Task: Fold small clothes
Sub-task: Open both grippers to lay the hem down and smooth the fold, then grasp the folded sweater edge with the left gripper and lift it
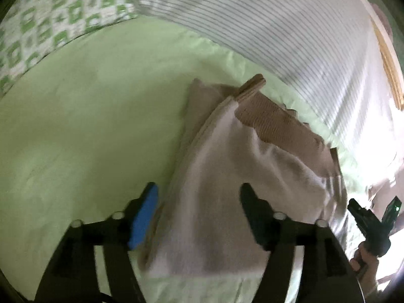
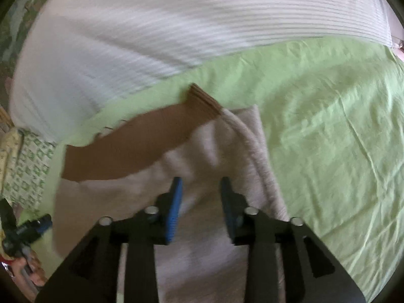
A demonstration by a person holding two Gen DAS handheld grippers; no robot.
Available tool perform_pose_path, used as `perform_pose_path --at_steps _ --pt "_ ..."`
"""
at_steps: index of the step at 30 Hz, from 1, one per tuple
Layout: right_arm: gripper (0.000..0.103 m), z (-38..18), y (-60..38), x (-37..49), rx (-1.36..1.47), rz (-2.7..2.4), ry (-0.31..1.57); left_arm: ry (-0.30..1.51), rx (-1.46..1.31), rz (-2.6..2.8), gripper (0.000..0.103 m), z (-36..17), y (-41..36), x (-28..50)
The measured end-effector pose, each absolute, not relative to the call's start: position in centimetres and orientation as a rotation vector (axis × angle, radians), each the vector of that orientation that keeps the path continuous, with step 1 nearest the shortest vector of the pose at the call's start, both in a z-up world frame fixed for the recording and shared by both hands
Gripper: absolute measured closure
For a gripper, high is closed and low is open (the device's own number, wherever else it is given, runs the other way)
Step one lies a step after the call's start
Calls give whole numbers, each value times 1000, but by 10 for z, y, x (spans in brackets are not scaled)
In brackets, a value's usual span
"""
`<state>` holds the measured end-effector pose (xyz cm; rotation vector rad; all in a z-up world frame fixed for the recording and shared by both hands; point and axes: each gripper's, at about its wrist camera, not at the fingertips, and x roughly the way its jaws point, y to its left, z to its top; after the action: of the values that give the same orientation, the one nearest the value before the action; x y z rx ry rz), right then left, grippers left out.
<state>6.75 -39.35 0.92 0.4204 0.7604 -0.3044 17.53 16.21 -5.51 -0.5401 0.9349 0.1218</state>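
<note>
A pale pink garment lies folded on the light green sheet, partly over a brown garment with a ribbed band. My left gripper is open just above the pink cloth's near left edge and holds nothing. In the right wrist view the pink garment and the brown garment lie the same way. My right gripper is open with a narrower gap, hovering over the pink cloth. The right gripper also shows in the left wrist view, and the left gripper shows at the left edge of the right wrist view.
A white striped blanket lies bunched behind the clothes; it also fills the top of the right wrist view. A green and white patterned pillow sits at the far left. Green sheet stretches to the right.
</note>
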Motion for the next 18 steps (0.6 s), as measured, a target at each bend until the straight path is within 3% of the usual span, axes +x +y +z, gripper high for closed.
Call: perform_pose_path --at_steps 3,7,18 --pt "66 18 -369 73 423 -254 753 950 -592 151 24 -56 155 153" --pt "65 17 -335 80 426 -206 764 983 -661 207 22 -63 152 119" --pt "64 13 -297 65 445 -141 789 1032 -902 227 22 -101 150 103"
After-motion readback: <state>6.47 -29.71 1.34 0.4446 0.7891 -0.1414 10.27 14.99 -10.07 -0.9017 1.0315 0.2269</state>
